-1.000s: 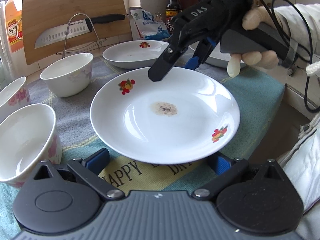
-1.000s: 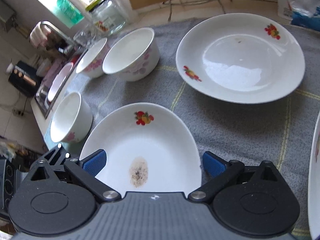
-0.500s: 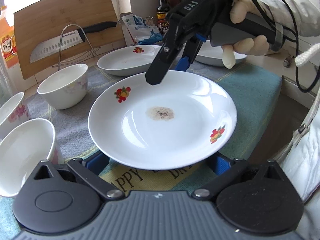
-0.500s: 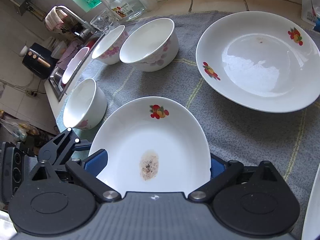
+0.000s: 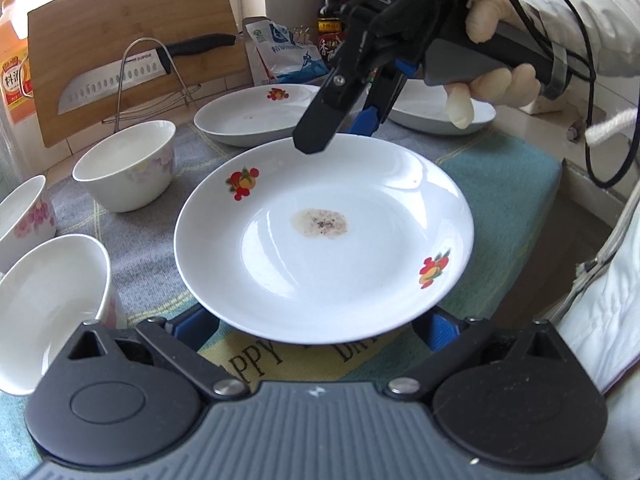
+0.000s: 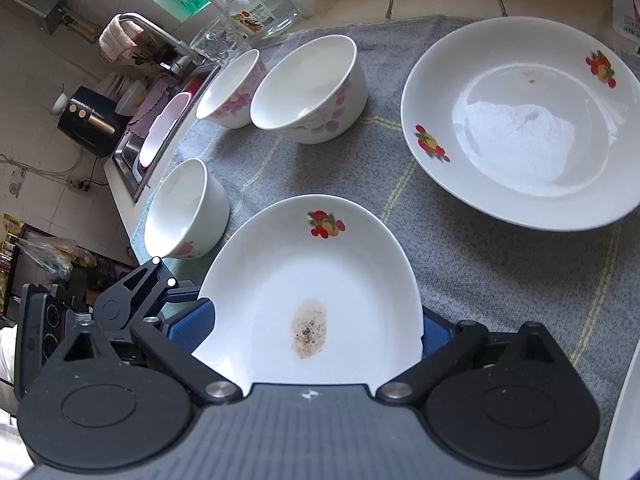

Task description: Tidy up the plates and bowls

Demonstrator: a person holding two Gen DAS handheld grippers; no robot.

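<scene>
From the left wrist view, the left gripper [image 5: 316,326] stands wide, its two blue pads either side of the near rim of the stained plate [image 5: 324,240]; its jaws have just been closing a little, with the plate's edge between them, and the pads look tucked under and beside the rim, not pressing on it. The plate sits on the grey cloth [image 5: 132,284] over lettering on a yellow patch, a brown stain at its centre and two fruit prints on its rim. At its far edge the right gripper [image 5: 344,128], held in a gloved hand [image 5: 496,80], reaches down with one black finger over the rim and a blue pad behind it. Three bowls [image 5: 124,164] stand to the left, and two more plates [image 5: 260,114] lie behind. From the right wrist view, the right gripper [image 6: 316,328] straddles the stained plate [image 6: 320,288], blue pads close against both sides of the rim; whether they press on it I cannot tell. The left gripper [image 6: 140,296] shows at the plate's far left edge. A second fruit-printed plate [image 6: 520,120] lies well apart to the upper right, and three bowls [image 6: 308,88] stand to the left.
</scene>
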